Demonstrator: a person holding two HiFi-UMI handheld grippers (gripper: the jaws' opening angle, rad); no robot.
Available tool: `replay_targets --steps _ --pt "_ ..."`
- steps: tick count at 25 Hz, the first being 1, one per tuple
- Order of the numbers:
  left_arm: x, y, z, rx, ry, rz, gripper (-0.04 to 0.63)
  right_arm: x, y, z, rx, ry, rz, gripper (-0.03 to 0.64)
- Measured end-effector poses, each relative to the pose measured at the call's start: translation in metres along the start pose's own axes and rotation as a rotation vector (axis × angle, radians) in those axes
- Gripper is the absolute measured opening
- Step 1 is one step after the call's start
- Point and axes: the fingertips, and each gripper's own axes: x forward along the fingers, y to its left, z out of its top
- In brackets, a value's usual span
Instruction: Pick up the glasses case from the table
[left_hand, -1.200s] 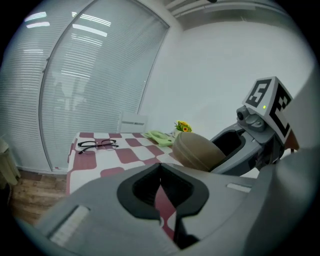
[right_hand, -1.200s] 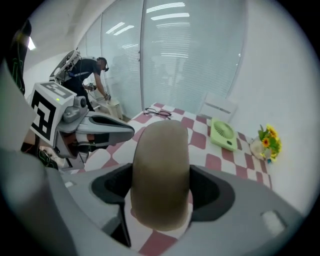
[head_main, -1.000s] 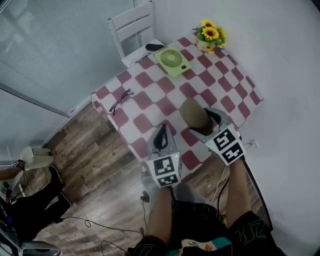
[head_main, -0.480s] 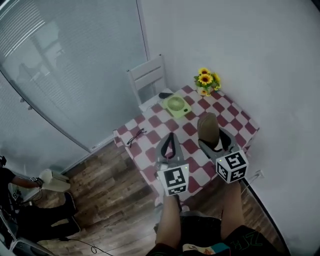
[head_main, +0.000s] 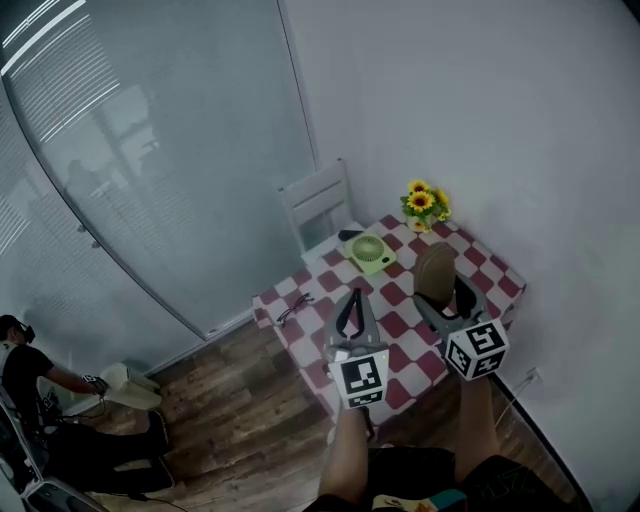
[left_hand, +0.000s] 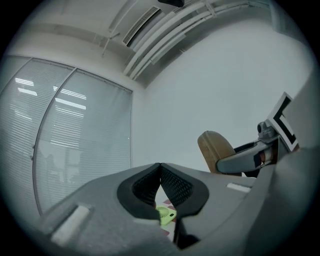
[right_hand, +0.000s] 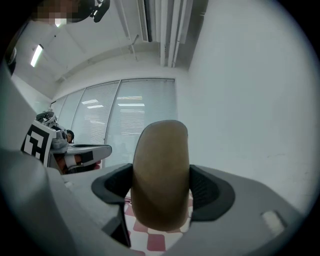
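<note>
The tan glasses case stands upright in the air above the checkered table, clamped between the jaws of my right gripper. In the right gripper view the glasses case fills the gap between the two dark pads, and my right gripper is shut on it. My left gripper hangs beside it on the left, raised over the table, its jaws pressed together with nothing in them. In the left gripper view my left gripper has its pads touching, and the case shows at the right.
A green fan, a pot of sunflowers, a pair of glasses and a dark object lie on the table. A white chair stands behind it. A seated person is at the far left on the wooden floor.
Both grippers have risen well above the table with the case in the right one. The view has pulled back, so the table looks smaller and farther away.
</note>
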Motion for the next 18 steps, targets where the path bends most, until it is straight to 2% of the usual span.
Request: replay_targets --steps 18 --pt "-0.001 -0.030 0.031 0.032 -0.080 -0.063 0.011 -0.029 -0.022 0.001 -0.022 -0.005 -0.086 0.356"
